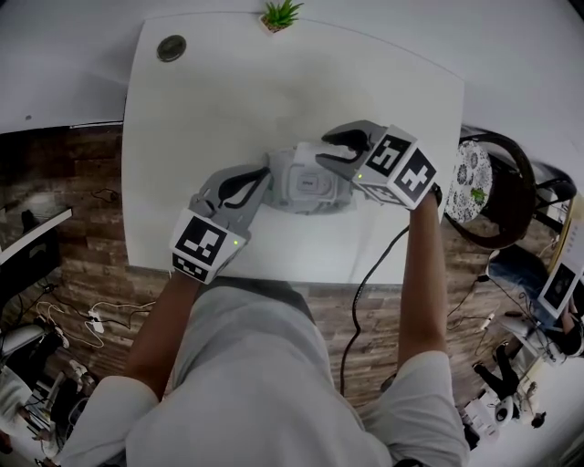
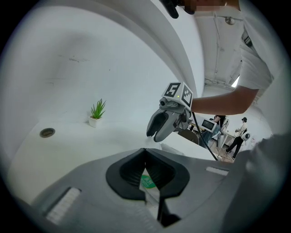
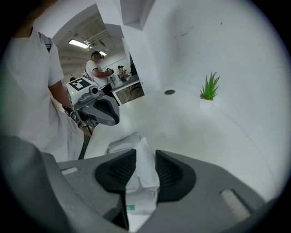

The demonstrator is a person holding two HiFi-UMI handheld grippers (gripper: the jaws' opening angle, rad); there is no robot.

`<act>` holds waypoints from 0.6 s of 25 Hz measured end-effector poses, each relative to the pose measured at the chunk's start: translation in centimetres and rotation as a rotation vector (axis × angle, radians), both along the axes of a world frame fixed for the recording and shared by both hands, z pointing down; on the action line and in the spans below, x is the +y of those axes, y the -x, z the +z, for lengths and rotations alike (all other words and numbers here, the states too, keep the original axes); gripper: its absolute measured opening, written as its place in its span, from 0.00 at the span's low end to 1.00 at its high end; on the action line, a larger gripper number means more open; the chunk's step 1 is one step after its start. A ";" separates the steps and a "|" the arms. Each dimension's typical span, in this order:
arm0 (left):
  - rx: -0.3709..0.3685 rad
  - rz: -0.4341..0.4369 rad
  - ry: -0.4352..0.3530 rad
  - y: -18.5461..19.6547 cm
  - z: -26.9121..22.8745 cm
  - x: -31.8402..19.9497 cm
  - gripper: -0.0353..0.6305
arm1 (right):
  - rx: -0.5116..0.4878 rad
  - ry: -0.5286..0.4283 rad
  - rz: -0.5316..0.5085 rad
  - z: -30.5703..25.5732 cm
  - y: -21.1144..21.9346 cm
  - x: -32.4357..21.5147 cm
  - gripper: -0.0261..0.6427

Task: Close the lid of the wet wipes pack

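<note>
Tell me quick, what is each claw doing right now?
Left claw: closed, pinching one end of the wet wipes pack.
Right claw: closed, pinching the other end of the same pack.

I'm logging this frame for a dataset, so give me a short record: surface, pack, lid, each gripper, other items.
surface: white table
pack: wet wipes pack, lying mid-table
lid: on the pack's top; looks flat, not certain
left gripper: jaws pinch the pack's left end
right gripper: jaws clamp its right end
other items: small potted plant, round grommet at the far edge
</note>
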State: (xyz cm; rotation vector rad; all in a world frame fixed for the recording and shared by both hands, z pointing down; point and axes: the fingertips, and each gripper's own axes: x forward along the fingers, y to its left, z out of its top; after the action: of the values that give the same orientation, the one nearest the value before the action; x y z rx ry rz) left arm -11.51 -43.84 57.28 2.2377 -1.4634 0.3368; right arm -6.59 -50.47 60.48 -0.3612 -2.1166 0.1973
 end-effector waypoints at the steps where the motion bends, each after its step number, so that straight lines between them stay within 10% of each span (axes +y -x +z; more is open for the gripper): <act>1: -0.001 0.001 -0.003 -0.2 -0.1 0.2 0.05 | -0.006 -0.003 0.002 -0.3 -0.2 0.3 0.24; 15: 0.000 0.021 -0.032 -2.9 -1.5 2.6 0.05 | -0.012 0.009 -0.021 -1.2 -3.7 6.7 0.24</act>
State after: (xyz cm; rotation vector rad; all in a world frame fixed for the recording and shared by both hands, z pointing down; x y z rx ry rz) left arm -8.66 -41.20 55.83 2.2799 -1.4561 0.3218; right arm -2.89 -43.74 59.24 -0.3907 -2.1239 0.1933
